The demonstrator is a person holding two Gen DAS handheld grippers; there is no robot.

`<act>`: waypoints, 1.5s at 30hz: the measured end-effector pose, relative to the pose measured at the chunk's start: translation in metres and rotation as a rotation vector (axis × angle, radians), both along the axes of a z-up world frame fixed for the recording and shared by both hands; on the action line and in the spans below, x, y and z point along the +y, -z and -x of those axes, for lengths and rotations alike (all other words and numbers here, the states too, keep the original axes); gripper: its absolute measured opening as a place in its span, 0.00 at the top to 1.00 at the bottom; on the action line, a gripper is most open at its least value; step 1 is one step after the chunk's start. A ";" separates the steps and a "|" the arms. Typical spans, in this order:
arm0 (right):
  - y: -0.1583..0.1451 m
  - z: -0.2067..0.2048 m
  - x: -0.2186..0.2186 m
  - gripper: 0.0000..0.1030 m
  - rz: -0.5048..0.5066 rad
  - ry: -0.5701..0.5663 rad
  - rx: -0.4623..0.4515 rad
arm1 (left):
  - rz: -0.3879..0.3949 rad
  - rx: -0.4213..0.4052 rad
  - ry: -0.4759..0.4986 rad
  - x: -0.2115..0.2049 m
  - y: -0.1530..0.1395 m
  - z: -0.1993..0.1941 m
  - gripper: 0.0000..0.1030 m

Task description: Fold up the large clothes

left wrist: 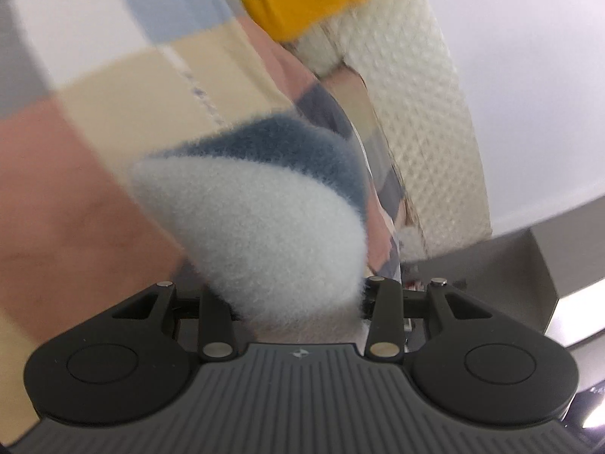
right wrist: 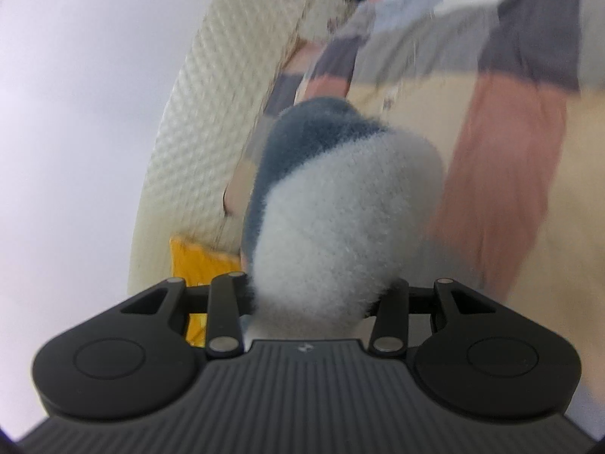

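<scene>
Right now each hand-held gripper has a bunch of the same fluffy thing in its grip. Up close, the left hand-held gripper is closed on a soft white and blue fleece garment, and the fuzzy cloth bulges out in front of it. The right hand-held gripper is closed on the fleece garment too, with the same white part near and the blue part farther off. I cannot see the fingertips on either side, since the fluff hides them.

Just past the fleece is a bed with a checked sheet in pink, cream, grey and pale blue squares. Farther away there is a yellow cloth and a bumpy cream bed head, then a white wall.

Everything but the fleece looks smeared, so I think the garment is being carried or swung through the air over the bed. It looks like the early part of a fold, with two edges held up. Next, I would guess, both hands need to lower it flat onto the sheet, keeping the edges level and pulled a bit apart so no lumps stay in it.
</scene>
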State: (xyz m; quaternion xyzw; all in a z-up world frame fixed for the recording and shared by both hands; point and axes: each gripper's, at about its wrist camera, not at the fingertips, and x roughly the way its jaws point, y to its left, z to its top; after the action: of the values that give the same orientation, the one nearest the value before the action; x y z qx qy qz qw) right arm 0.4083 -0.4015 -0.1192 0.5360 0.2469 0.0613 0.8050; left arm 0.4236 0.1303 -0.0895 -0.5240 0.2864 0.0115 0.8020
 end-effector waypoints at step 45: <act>0.151 -0.112 -0.103 0.42 -0.025 0.044 0.178 | -0.183 0.084 0.384 -0.079 0.132 -0.189 0.49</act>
State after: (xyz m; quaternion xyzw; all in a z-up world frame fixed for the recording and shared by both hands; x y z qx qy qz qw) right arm 0.5199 -0.5045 -0.2699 0.5547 0.3047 -0.0013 0.7742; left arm 0.6127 0.0509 -0.2213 -0.3841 0.4119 -0.0936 0.8210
